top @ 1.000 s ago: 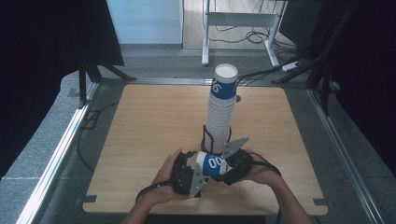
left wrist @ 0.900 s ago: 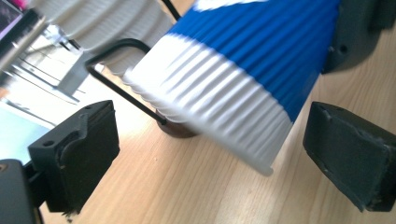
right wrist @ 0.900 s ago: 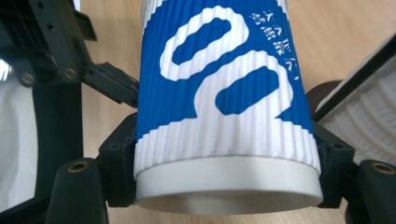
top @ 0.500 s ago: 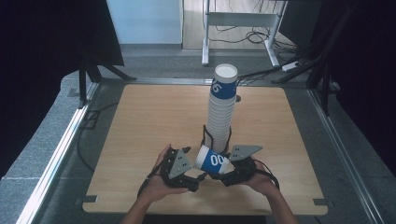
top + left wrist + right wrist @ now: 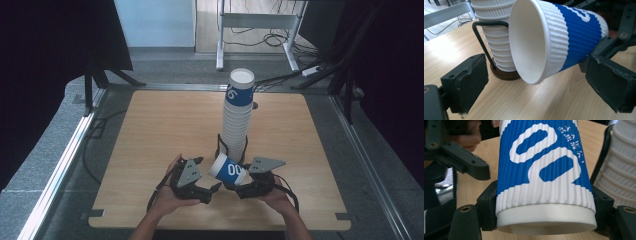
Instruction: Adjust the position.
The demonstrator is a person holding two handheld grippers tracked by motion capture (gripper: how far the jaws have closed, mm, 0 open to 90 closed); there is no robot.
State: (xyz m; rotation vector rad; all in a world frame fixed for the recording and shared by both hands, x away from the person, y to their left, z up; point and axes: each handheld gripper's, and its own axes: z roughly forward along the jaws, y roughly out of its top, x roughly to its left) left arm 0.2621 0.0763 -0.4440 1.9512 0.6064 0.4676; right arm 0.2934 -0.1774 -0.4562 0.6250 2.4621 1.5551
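L gripper (image 5: 216, 187): jaws open, nothing between the pads. Cup (image 5: 228, 169) sits just to its right and a bit fwd, mouth facing it, not touching. R gripper (image 5: 239, 190): clamped on the cup near its base, pads on both sides of the ribbed wall.

Key relation: cup's long axis lies near level, tilted, mouth toward L gripper, base toward R. Stack (image 5: 236, 115) stands upright just beyond both grippers, in a wire holder (image 5: 220, 143). R is the nearer hand for any move to the stack since it has the cup already; L is free. My read: cup must be turned upright before it goes on or off that stack.

Views: L gripper view looks straight into the cup's empty mouth (image 5: 524, 41), plus stack base on its brown disc (image 5: 504, 73). R gripper view gives the grip itself, pads (image 5: 489, 202) against the cup wall, base rim toward the camera; high view can't resolve that contact.
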